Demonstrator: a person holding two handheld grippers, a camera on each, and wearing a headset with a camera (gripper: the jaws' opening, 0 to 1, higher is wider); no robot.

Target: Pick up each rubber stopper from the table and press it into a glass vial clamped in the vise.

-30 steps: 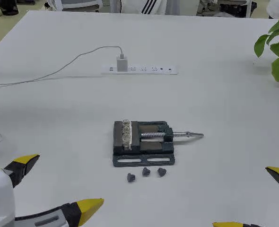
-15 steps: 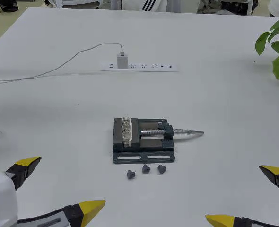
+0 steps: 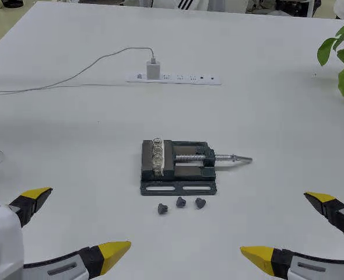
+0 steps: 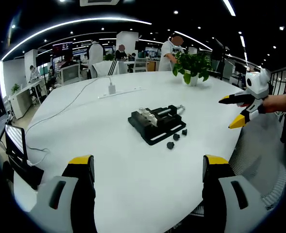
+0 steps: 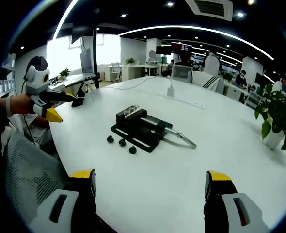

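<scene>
The black vise (image 3: 178, 172) stands in the middle of the white table (image 3: 265, 116), and its screw handle (image 3: 233, 158) points to 3 o'clock. A short row of glass vials (image 3: 158, 156) is clamped upright at the 9 o'clock end of the vise. Three dark rubber stoppers (image 3: 181, 202) lie on the table just beside the vise, on its 6 o'clock side. They do not touch the vise or each other. The left gripper (image 3: 81, 220) hangs at about 8 o'clock from the vise, and the right gripper (image 3: 281, 224) at about 4 o'clock. Both have the jaws spread wide and hold nothing. A power strip (image 3: 175, 78) with a white charger (image 3: 153, 69) lies at 12 o'clock, and a green plant (image 3: 341, 52) is at 2 o'clock.
</scene>
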